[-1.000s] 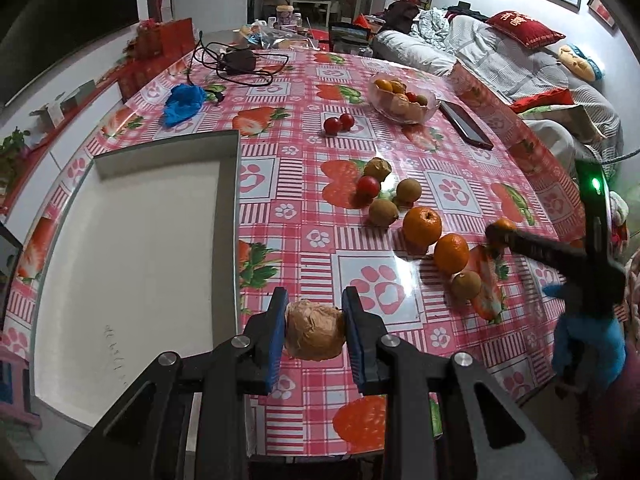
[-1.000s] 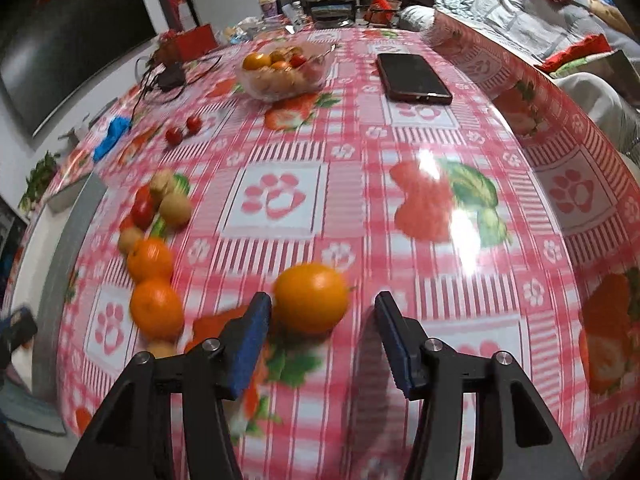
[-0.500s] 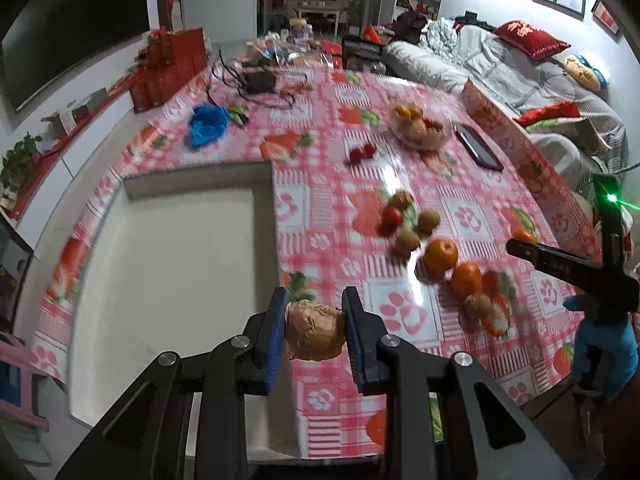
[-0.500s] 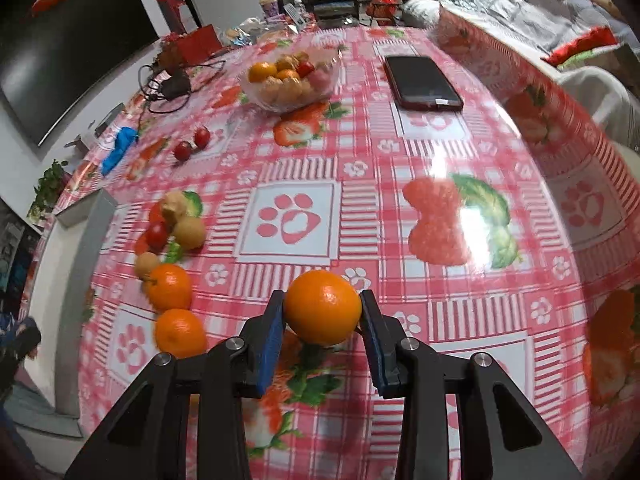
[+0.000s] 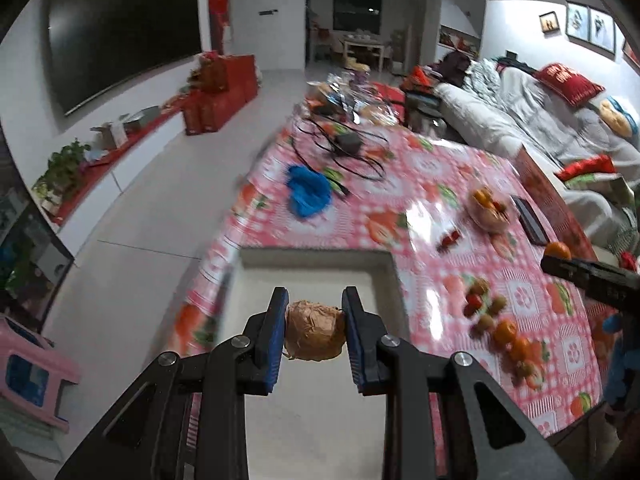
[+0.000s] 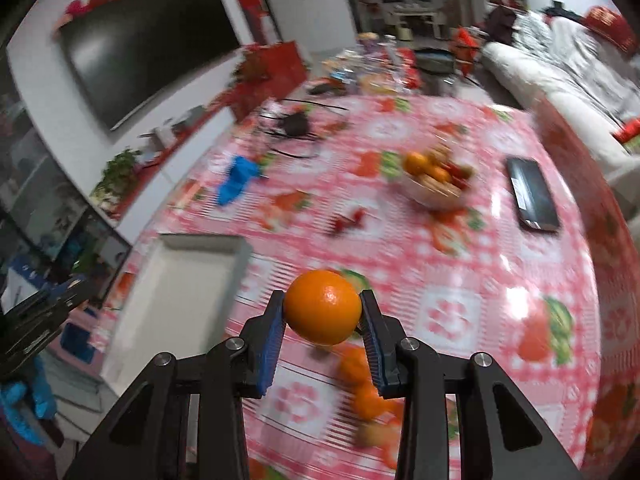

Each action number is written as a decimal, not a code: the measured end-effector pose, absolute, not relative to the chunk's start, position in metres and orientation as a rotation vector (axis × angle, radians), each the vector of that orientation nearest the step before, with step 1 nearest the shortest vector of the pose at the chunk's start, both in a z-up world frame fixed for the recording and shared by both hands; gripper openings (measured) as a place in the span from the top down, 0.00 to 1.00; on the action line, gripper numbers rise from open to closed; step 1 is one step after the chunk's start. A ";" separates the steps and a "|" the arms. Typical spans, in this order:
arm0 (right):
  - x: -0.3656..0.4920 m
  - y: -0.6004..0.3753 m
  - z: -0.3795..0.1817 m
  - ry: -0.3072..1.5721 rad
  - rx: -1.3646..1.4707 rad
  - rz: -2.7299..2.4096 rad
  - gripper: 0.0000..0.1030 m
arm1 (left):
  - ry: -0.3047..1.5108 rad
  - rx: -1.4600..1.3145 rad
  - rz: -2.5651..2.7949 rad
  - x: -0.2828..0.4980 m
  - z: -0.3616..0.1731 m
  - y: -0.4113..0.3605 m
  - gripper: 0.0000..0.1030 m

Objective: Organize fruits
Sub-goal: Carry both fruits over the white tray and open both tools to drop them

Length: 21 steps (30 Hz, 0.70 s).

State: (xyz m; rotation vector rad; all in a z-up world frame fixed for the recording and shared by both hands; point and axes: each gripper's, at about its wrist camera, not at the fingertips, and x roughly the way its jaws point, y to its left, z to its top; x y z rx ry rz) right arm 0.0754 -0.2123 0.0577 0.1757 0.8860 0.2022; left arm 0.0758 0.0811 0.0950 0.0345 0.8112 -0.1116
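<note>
While the left claw [image 5: 314, 334] is pinching a wrinkled tan round fruit [image 5: 314, 336] at lower centre, above the shallow white rectangular tray [image 5: 312, 276], the right claw [image 6: 322, 322] is squeezing a smooth round orange [image 6: 322, 307] above the pink checked tabletop [image 6: 452, 280], with loose fruits [image 5: 500, 324] lying at right.

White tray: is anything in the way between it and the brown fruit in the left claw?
Nothing visible. The left claw holds the brown fruit in the air directly over the white tray, whose visible floor shows bare. The loose fruits lie on the tablecloth to the tray's right, outside its rim.
</note>
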 end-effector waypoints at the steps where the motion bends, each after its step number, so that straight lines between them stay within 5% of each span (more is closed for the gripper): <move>1: 0.080 -0.202 0.061 0.887 0.168 0.221 0.63 | 0.804 0.033 -0.105 0.080 0.100 0.087 0.71; 9: 0.129 -0.118 0.056 0.932 0.110 0.343 0.63 | 0.859 0.040 -0.087 0.113 0.072 0.103 0.70; 21: 0.176 -0.044 -0.040 1.137 0.024 0.354 0.63 | 1.084 0.011 -0.091 0.138 -0.039 0.102 0.70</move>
